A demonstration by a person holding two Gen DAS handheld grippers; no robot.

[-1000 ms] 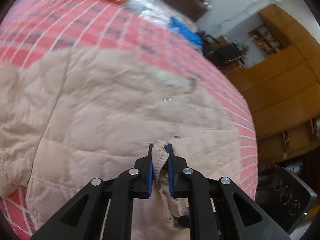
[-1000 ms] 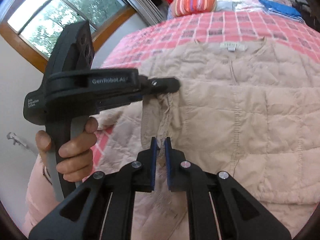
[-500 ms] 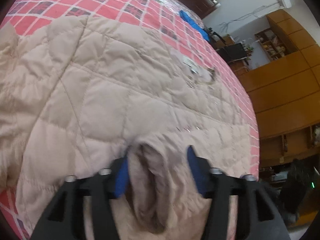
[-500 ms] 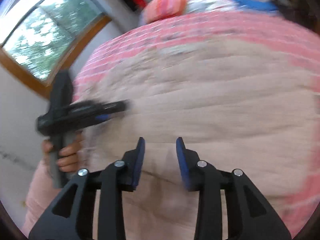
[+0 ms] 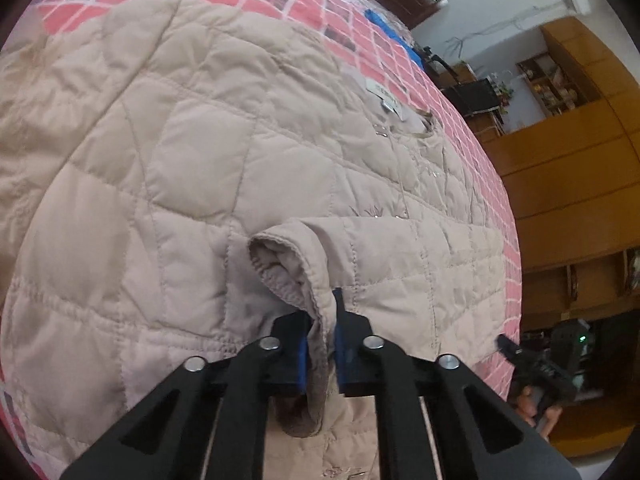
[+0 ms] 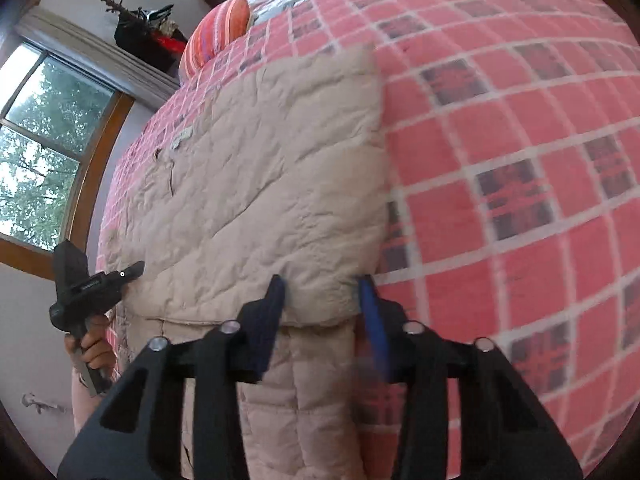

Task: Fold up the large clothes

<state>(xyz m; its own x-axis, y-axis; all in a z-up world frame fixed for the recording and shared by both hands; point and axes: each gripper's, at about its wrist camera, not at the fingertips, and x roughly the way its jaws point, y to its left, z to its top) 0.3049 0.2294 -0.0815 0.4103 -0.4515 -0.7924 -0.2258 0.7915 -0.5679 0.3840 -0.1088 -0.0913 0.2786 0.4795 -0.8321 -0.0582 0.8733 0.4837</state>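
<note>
— Where did you stand with the grippers?

— My left gripper (image 5: 321,344) pinched the sleeve cuff (image 5: 286,264), folded over the jacket (image 5: 192,168) on the bed (image 6: 520,160). My right gripper (image 6: 322,300) gaped wide at the jacket's far edge, gripping nothing.

— And the fold?

— One sleeve in, I judged; the body was unfolded.

The right gripper (image 6: 322,300) spreads its jaws around the beige quilted jacket's (image 6: 272,184) folded corner.
</note>
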